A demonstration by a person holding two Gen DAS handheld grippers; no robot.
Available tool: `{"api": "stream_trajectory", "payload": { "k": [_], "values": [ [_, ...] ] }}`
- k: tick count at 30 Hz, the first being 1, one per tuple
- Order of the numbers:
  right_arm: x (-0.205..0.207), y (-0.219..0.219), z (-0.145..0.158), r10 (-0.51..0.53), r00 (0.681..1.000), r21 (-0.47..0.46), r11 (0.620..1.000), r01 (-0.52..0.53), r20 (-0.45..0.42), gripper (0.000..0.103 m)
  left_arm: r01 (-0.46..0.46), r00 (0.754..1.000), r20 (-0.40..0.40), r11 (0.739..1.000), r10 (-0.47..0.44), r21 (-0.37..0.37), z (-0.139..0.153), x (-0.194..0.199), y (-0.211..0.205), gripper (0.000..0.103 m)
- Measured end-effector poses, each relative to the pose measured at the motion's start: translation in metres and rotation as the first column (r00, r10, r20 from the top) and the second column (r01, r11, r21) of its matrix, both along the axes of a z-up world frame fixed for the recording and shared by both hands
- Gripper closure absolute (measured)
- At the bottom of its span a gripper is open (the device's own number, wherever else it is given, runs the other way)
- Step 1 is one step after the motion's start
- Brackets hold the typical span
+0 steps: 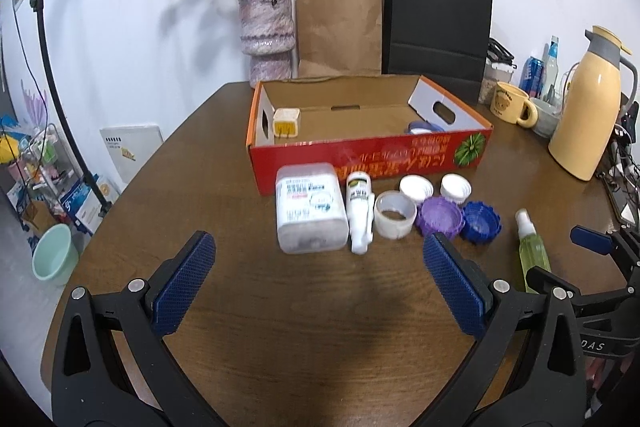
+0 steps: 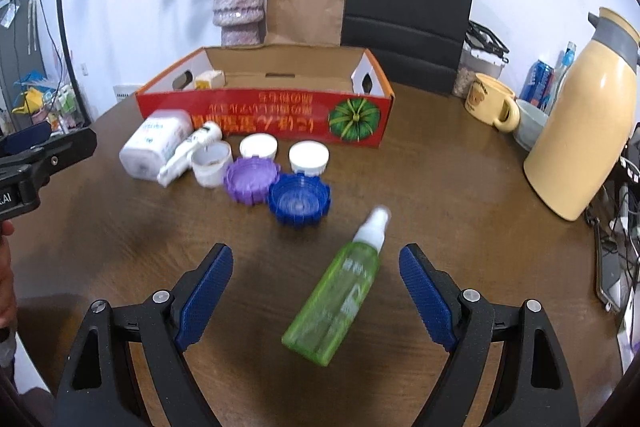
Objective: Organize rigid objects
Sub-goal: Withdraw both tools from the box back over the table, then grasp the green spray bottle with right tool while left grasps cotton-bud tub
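Only the right wrist view shows the green spray bottle (image 2: 340, 291) whole, lying between the right gripper (image 2: 316, 291)'s wide-open fingers, untouched. The left gripper (image 1: 320, 283) gapes empty over bare desk (image 1: 300, 327).

The red box (image 2: 264, 115) at the table's (image 2: 440, 195) far edge carries a line of yellow print on its front wall, upside down toward the cameras and too blurred to read; a green pumpkin picture stands at that wall's right end. The white jar (image 1: 310, 213) before the box has a label with blue and dark print, unreadable. The slim white bottle (image 1: 359, 209) beside it bears dark marks, also unreadable. The green spray bottle (image 2: 334, 301) shows pale lettering, blurred. On the right gripper's (image 1: 600, 343) body, in the left view, the letters "DAS" read; on the left gripper's (image 2: 24, 187) body, in the right view, "AI". The yellow mug (image 1: 510, 103) shows a bear face, no legible words.
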State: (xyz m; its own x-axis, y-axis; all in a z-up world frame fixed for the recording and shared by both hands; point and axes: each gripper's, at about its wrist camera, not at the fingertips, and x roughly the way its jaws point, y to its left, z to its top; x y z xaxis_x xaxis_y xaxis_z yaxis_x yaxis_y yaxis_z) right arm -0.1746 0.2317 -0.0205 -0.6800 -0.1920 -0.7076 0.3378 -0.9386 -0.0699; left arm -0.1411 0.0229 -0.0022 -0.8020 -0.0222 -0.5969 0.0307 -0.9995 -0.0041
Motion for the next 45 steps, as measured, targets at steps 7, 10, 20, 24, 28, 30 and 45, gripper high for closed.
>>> {"api": "stream_trajectory", "payload": {
  "k": [7, 10, 20, 24, 28, 30, 45],
  "values": [
    [-0.004, 0.006, -0.021, -0.014, 0.998, 0.012, 1.0, 0.013, 0.068, 0.014, -0.004, 1.0, 0.029, 1.0, 0.004, -0.002, -0.011, 0.008, -0.003, 0.0],
    [-0.013, 0.012, -0.031, -0.046, 0.994, 0.028, 0.999, 0.043, 0.103, 0.014, -0.007, 0.999, 0.036, 1.0, 0.007, -0.004, -0.013, 0.009, -0.004, 0.0],
    [-0.042, 0.025, -0.041, -0.103, 0.982, 0.027, 0.995, 0.1, 0.156, 0.032, -0.021, 0.998, 0.063, 1.0, 0.02, 0.0, -0.02, 0.003, -0.007, 0.0],
    [-0.046, 0.024, -0.039, -0.094, 0.983, 0.012, 0.996, 0.093, 0.158, 0.064, -0.027, 0.997, 0.071, 1.0, 0.027, 0.002, -0.021, 0.001, -0.008, 0.0],
    [-0.045, 0.022, -0.04, -0.078, 0.988, 0.02, 0.997, 0.076, 0.13, 0.067, -0.031, 0.997, 0.075, 1.0, 0.031, 0.0, -0.022, -0.001, -0.01, 0.0],
    [-0.044, 0.019, -0.04, -0.069, 0.99, 0.024, 0.997, 0.066, 0.121, 0.068, -0.033, 0.996, 0.078, 0.999, 0.033, 0.0, -0.023, -0.003, -0.01, 0.0],
    [-0.045, 0.007, -0.021, -0.049, 0.998, -0.011, 0.999, 0.05, 0.027, 0.068, -0.043, 0.994, 0.096, 0.999, 0.044, -0.013, -0.027, -0.023, -0.01, 0.0]
  ]
}}
